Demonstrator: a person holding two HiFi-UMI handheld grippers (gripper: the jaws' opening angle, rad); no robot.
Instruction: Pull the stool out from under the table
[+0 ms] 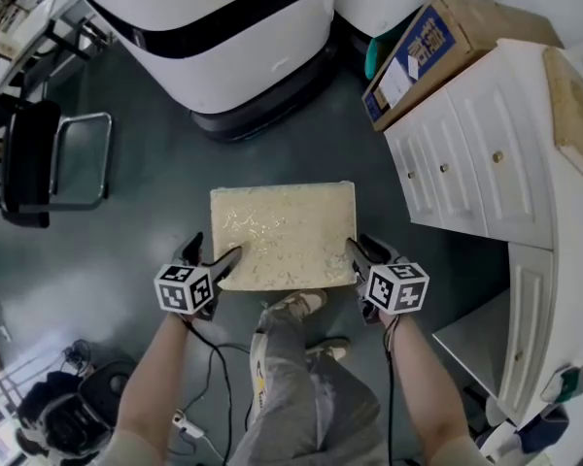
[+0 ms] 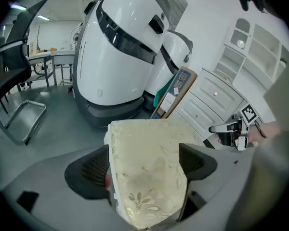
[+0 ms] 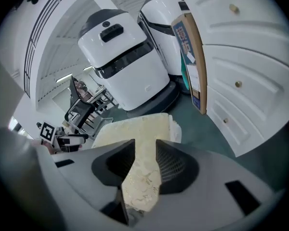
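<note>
Stool (image 1: 282, 231) with a cream, leaf-patterned cushion top, seen from above over the dark green floor (image 1: 146, 221), just ahead of the person's shoe (image 1: 296, 304). It stands in the open, apart from the white cabinet (image 1: 486, 163) at the right and short of the large white machines (image 1: 233, 37) beyond. Left gripper (image 1: 214, 260): jaws set wide and clamped across the near left corner of the cushion, which fills the gap between the pads. Right gripper (image 1: 361, 257): jaws drawn closer, pinching the near right edge of the cushion. A cardboard box (image 1: 428, 47) leans against the cabinet; a black chair (image 1: 29, 163) stands at far left
</note>
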